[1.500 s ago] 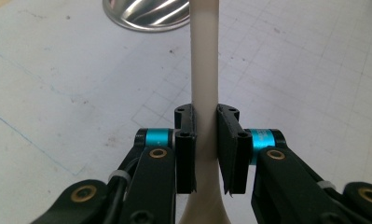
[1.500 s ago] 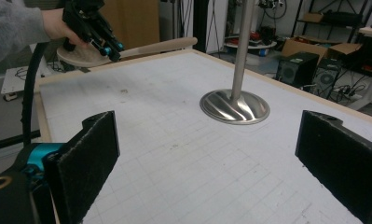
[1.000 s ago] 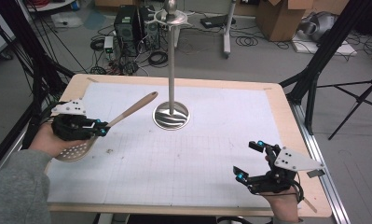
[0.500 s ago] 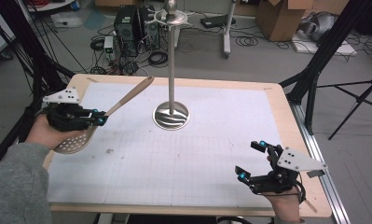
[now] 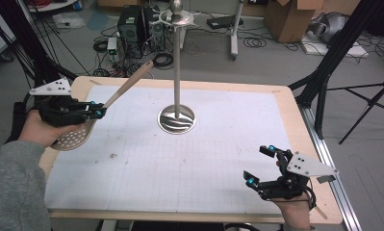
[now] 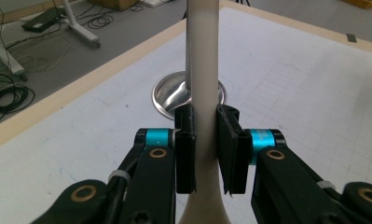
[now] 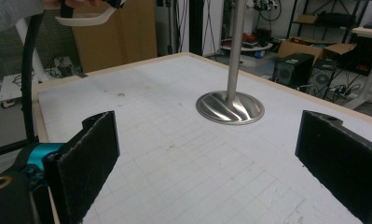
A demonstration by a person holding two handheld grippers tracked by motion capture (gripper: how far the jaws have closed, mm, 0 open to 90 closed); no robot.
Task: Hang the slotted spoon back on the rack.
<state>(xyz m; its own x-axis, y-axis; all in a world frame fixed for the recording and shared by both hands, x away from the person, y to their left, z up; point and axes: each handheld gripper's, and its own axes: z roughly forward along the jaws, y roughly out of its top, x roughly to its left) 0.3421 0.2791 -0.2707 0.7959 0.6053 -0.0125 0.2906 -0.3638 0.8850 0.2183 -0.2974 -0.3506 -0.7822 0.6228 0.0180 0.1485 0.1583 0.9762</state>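
Left gripper (image 5: 97,110): at the left edge of the surface (image 5: 189,187), its fingers (image 6: 186,140) clenched on the handle of a slotted wooden spatula (image 5: 113,100); in the left gripper view the pale handle runs straight up between the two black pads, both pressing on it.
Spatula: held clear above the surface, tilted, the perforated blade low beside the person's left hand (image 5: 38,129) and the handle slanting up and away toward the stand's pole.
Spatula from the right gripper view: its pale blade (image 7: 83,18) hangs in the top left corner, off the surface, under the gripping hand.
Right gripper (image 5: 261,166): near the front right corner of the surface, fingers (image 7: 88,154) released and spread wide, nothing between them, bare grid paper showing through the gap.
Stand (image 5: 177,118): a round shiny metal base in the middle of the surface with a tall thin pole rising from it, a small rack at its top.
Spacing: the two grippers are well apart, the stand between them.
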